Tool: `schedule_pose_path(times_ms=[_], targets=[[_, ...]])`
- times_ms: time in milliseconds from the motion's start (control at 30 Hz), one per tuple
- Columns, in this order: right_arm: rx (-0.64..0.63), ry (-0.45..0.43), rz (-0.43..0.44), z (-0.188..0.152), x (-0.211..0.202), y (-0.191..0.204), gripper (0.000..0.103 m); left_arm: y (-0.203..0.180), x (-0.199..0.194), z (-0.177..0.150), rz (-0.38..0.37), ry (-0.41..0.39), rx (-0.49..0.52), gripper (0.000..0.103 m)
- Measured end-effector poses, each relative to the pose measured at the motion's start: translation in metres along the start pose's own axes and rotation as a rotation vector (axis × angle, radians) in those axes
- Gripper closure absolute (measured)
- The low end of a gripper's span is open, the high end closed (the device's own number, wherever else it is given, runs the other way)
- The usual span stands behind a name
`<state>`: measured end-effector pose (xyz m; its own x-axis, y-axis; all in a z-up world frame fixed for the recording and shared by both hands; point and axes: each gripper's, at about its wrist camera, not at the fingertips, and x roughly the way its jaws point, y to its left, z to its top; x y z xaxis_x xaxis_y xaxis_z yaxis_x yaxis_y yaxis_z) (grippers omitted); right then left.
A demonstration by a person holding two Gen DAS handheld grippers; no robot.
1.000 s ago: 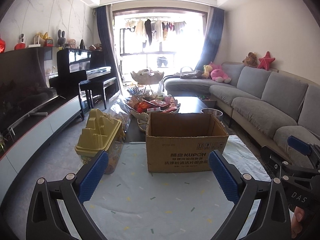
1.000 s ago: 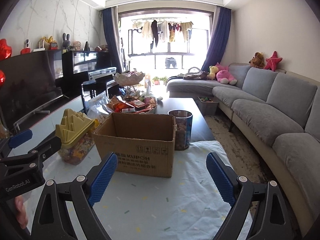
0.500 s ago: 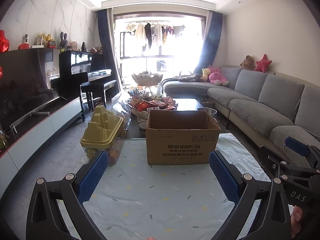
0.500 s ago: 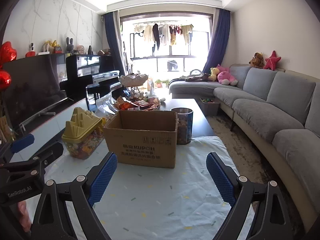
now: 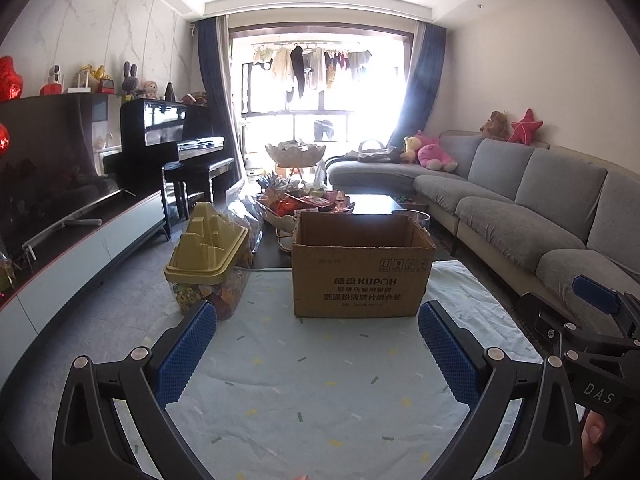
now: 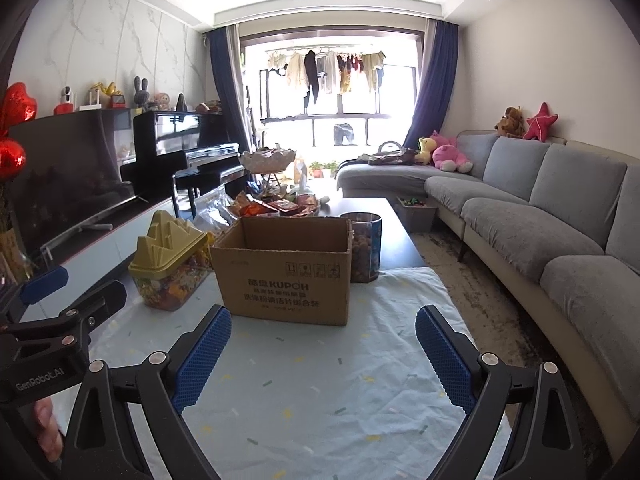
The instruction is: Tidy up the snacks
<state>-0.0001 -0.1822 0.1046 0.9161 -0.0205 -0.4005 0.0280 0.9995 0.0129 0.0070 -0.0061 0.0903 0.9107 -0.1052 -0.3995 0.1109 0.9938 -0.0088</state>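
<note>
An open brown cardboard box (image 5: 362, 280) (image 6: 284, 280) stands on a pale blue cloth (image 5: 312, 380) (image 6: 304, 380). Left of it sits a clear tub with a yellow castle-shaped lid (image 5: 208, 256) (image 6: 172, 264), filled with colourful snacks. Behind the box, a bowl heaped with snack packets (image 5: 308, 204) (image 6: 276, 206) rests on the dark coffee table. A clear round jar of snacks (image 6: 366, 250) stands at the box's right rear corner. My left gripper (image 5: 316, 344) and right gripper (image 6: 320, 348) hover open over the cloth, short of the box, holding nothing.
A grey sectional sofa (image 5: 532, 208) (image 6: 560, 216) runs along the right. A TV cabinet (image 5: 80, 248) and a black piano (image 5: 172, 140) line the left wall. A tiered fruit stand (image 5: 295, 154) stands by the bright window. The other gripper (image 5: 592, 332) (image 6: 52, 316) shows at each view's edge.
Both grippers have pulled back and risen from the box, which now looks smaller and farther. Their jaws stayed open throughout.
</note>
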Motion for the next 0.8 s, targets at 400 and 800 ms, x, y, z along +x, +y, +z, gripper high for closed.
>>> schedule_pose_path(times_ms=[400, 800], targets=[[0.004, 0.002, -0.012, -0.009, -0.003, -0.002, 0.009, 0.001, -0.005, -0.012, 0.010, 0.004, 0.007, 0.000], [0.004, -0.005, -0.012, -0.013, -0.008, -0.001, 0.009, 0.001, -0.010, -0.015, 0.027, 0.005, 0.011, 0.000]])
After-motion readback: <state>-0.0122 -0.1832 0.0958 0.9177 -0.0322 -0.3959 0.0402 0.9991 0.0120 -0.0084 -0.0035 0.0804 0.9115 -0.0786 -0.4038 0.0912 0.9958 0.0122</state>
